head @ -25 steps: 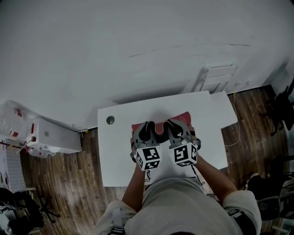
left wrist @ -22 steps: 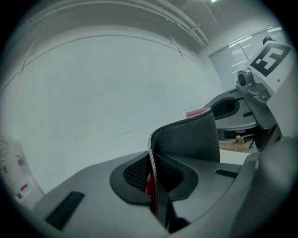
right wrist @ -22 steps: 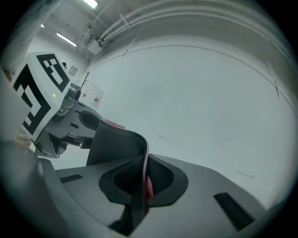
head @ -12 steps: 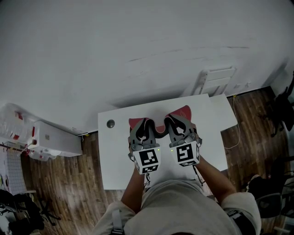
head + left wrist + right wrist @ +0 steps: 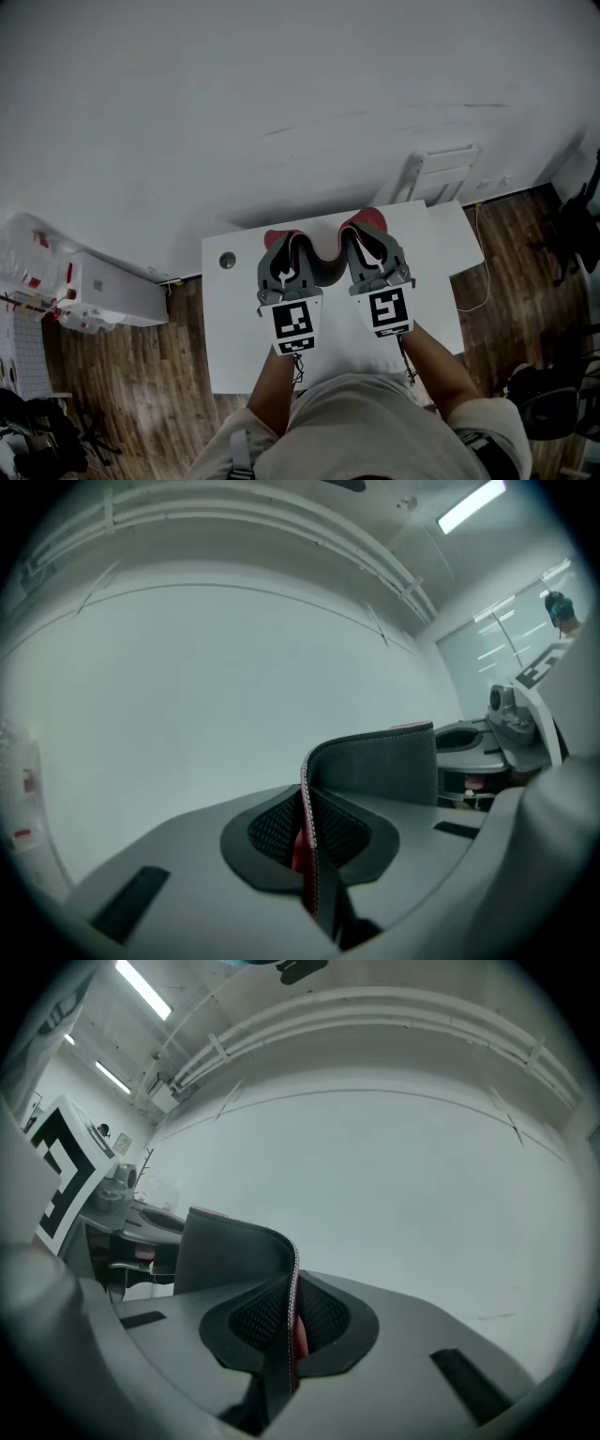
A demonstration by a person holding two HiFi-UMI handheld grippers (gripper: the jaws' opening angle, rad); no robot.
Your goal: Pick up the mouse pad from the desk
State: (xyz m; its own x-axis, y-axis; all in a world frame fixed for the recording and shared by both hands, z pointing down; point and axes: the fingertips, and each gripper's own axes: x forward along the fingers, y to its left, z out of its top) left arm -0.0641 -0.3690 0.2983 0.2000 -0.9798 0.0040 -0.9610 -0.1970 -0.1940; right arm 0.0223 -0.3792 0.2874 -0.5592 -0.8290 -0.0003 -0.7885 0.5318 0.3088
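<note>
Mouse pad [image 5: 325,270], red face and dark underside, held up over white tabletop [image 5: 234,337], sagging in the middle. Left gripper [image 5: 286,248] fingers clamped shut on one side edge, right gripper [image 5: 364,234] fingers clamped on the other.

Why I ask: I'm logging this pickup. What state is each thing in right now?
mouse pad, held up off the desk by both ends, sagging in the middle.
left claw, shut on one edge of the mouse pad.
right claw, shut on the opposite edge of the mouse pad.
</note>
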